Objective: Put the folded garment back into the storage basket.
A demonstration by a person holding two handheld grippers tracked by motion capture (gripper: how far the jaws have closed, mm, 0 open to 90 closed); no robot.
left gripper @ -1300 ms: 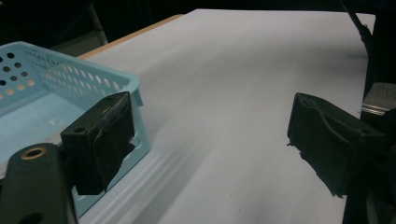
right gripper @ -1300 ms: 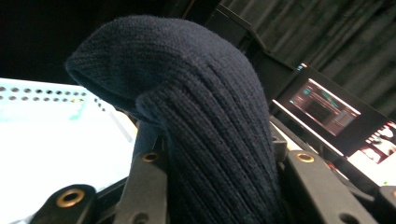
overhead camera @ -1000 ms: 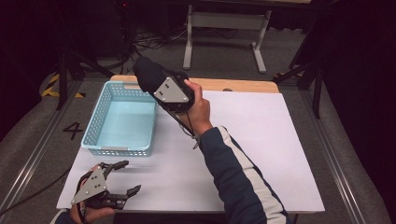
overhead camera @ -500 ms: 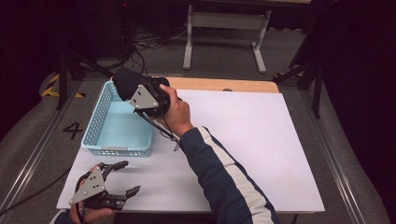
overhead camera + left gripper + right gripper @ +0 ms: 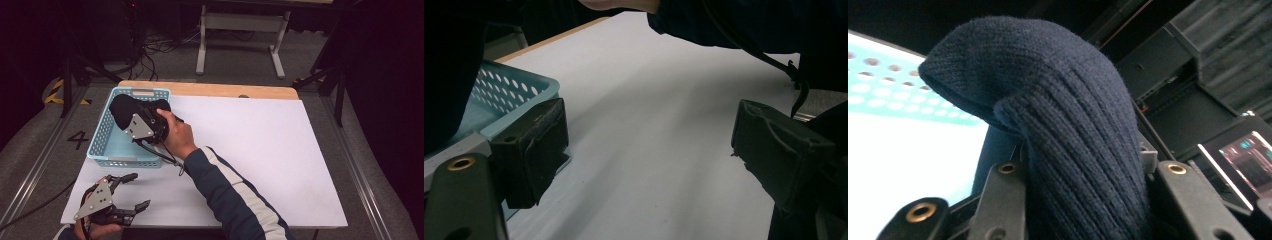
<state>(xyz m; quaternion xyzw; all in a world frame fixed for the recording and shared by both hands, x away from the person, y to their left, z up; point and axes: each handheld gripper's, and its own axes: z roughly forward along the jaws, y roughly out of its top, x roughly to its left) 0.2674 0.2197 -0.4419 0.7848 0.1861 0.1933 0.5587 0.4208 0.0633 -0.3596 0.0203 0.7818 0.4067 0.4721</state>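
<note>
So the right hand-held gripper (image 5: 131,117) is clamped on a dark knit sock (image 5: 1048,115), hovering over the blue basket (image 5: 107,150) below it. Next, I'd guess: lower, let go. Left hand-held gripper (image 5: 131,191) sits open on the counter (image 5: 260,145).

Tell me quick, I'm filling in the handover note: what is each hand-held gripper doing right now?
Left hand-held gripper: open, holding nothing, above the table.
Right hand-held gripper: closed on a dark knitted sock, over the basket.
</note>
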